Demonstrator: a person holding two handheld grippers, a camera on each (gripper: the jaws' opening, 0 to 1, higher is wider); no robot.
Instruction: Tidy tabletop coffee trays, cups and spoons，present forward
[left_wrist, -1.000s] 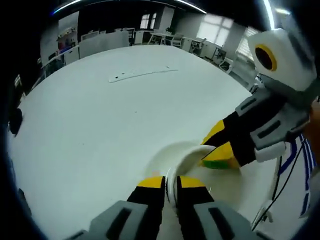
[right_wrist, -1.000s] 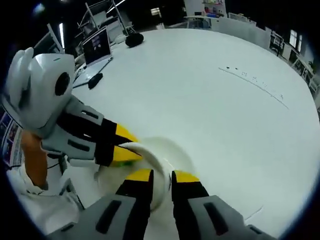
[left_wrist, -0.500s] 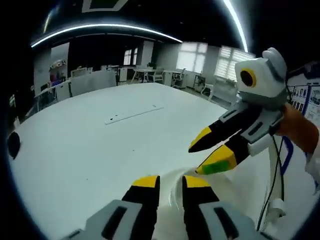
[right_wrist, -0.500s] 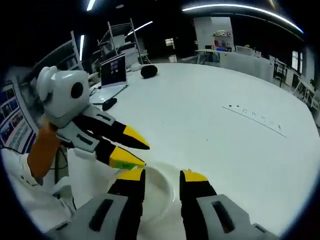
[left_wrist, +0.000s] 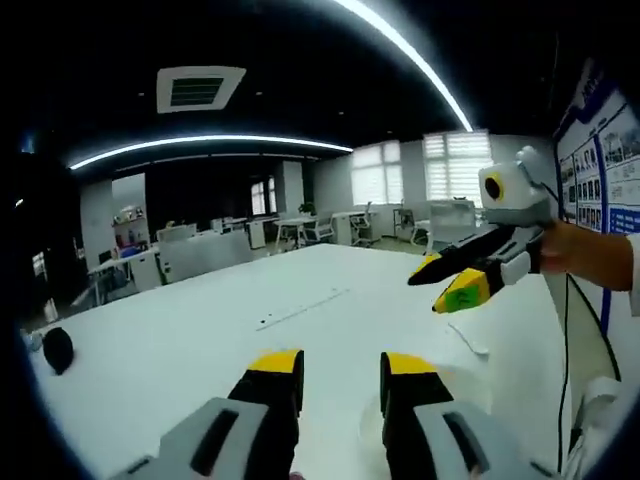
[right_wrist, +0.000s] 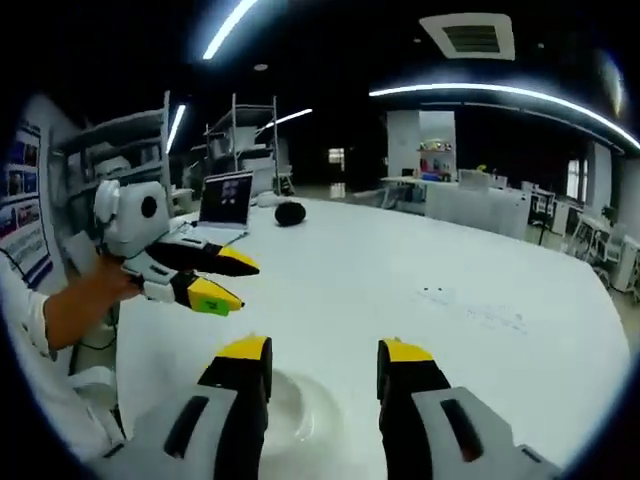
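A white round dish (right_wrist: 297, 413) rests on the white table (right_wrist: 420, 260), low between my right gripper's jaws and free of them; whether a cup stands on it is unclear. In the right gripper view my right gripper (right_wrist: 325, 352) is open above it with nothing held. My left gripper (left_wrist: 342, 365) is open too, and bare table shows between its yellow tips. In the right gripper view, the left gripper (right_wrist: 230, 281) hangs at the left in a person's hand, jaws apart. In the left gripper view, the right gripper (left_wrist: 441, 284) hovers at the right, also apart.
An open laptop (right_wrist: 227, 200) and a black rounded object (right_wrist: 290, 212) sit at the table's far left side. A thin perforated strip (left_wrist: 303, 308) lies mid-table. A small white item (left_wrist: 468, 340) lies under the right gripper. Desks, chairs and windows lie beyond the table.
Both grippers opened and let go of the white dish, then lifted and drew back from it. Both views tilted up toward the room.
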